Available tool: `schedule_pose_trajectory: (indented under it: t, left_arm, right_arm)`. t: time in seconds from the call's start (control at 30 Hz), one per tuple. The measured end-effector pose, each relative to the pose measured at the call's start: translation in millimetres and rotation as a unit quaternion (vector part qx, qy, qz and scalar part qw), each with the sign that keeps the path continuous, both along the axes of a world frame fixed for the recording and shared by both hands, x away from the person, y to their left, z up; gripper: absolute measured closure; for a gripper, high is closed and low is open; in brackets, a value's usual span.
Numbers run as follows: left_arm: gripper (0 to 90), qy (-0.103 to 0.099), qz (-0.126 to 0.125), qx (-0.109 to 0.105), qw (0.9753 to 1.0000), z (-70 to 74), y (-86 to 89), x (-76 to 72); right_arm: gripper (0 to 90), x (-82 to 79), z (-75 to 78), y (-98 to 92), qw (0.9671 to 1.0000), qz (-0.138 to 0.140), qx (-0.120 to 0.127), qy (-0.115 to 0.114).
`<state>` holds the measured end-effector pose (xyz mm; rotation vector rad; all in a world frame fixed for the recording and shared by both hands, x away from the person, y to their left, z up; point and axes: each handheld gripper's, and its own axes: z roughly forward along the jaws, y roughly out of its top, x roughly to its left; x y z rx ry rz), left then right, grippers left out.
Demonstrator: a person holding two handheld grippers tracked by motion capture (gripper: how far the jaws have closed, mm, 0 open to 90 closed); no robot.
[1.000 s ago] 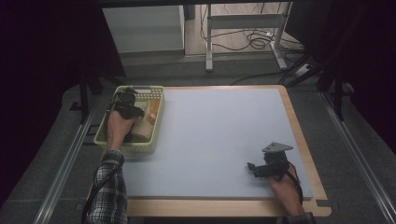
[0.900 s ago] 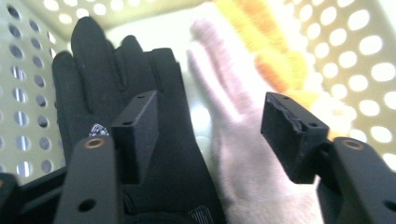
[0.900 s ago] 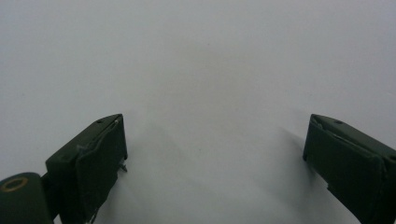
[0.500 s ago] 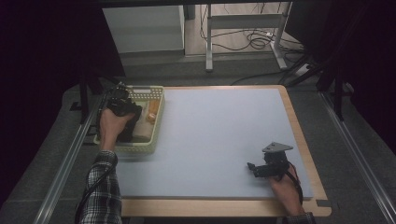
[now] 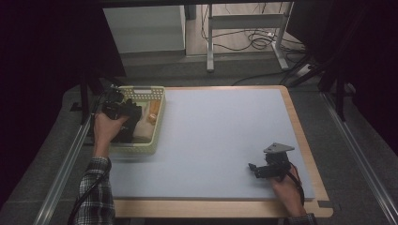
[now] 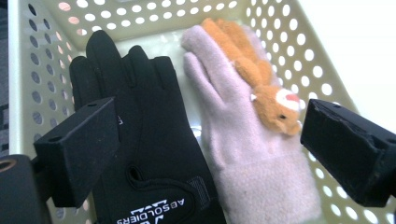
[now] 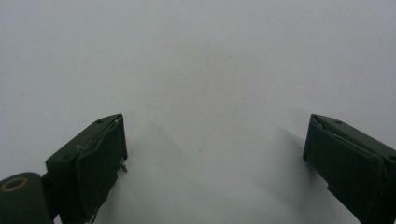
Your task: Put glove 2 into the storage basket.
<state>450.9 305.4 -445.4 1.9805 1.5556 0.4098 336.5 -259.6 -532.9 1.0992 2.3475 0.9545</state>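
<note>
A: Setting: a pale blue-grey mat (image 5: 220, 140) on a wood-edged table (image 5: 300, 136), dark curtains at both sides, cables on the floor beyond. What lies nearest the left gripper (image 6: 205, 154)?

B: Its jaws stand wide apart, holding nothing, just above the perforated cream basket (image 5: 157, 126) at the mat's left edge. Between them lies a black glove (image 6: 140, 140), flat on the basket floor, palm side up as far as I can tell, with a strap across the cuff.

A: Any legible writing?

B: White lettering on the cuff, upside down in the left gripper view: "ABSOLDIERS". A smaller white mark sits by the left jaw, too small to read.

A: Orientation?

B: Its long axis runs along the basket, cuff towards the gripper, fingers towards the far wall. Just beside it and touching lies a pale pink fleece glove (image 6: 247, 154), parallel, fingers also pointing away. Farther along, a small orange plush toy (image 6: 261, 84) rests on that glove against the basket's side.

A: The right gripper (image 5: 263, 168)?

B: Low over bare mat near the table's front right corner, jaws wide apart, empty.
</note>
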Motion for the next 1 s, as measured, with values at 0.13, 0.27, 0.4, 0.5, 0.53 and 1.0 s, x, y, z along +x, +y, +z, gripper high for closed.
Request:
schedule_pose_trajectory:
  t: [0.13, 0.27, 0.4, 0.5, 0.53, 1.0]
  left_arm:
    - [3.8, -0.005, -0.009, 0.002, 0.9999, 0.1, 1.4, -6.7]
    - [2.7, -0.013, -0.019, 0.005, 0.9997, 0.8, 1.8, -14.5]
    - [2.3, -0.02, -0.03, 0.001, 0.9993, 1.2, 2.0, -22.1]
    - [2.2, -0.024, -0.037, -0.001, 0.999, 0.6, 1.5, -27.4]
    - [2.1, -0.027, -0.04, -0.003, 0.9988, 0.1, 1.4, -29.0]
    - [2.6, -0.042, -0.071, -0.028, 0.9962, 0.3, -8.2, -51.5]
  right_arm:
    - [5.9, 0.0, 0.0, 0.0, 1.0, 0.0, 0.0, 0.0]
    - [5.9, 0.0, 0.0, 0.0, 1.0, 0.0, 0.0, 0.0]
    - [5.9, 0.0, 0.0, 0.0, 1.0, 0.0, 0.0, 0.0]
    - [5.9, 0.0, 0.0, 0.0, 1.0, 0.0, 0.0, 0.0]
    - [5.9, 0.0, 0.0, 0.1, 1.0, 0.0, 0.0, 0.0]
    - [5.9, 0.0, 0.0, 0.0, 1.0, 0.0, -0.001, -0.001]
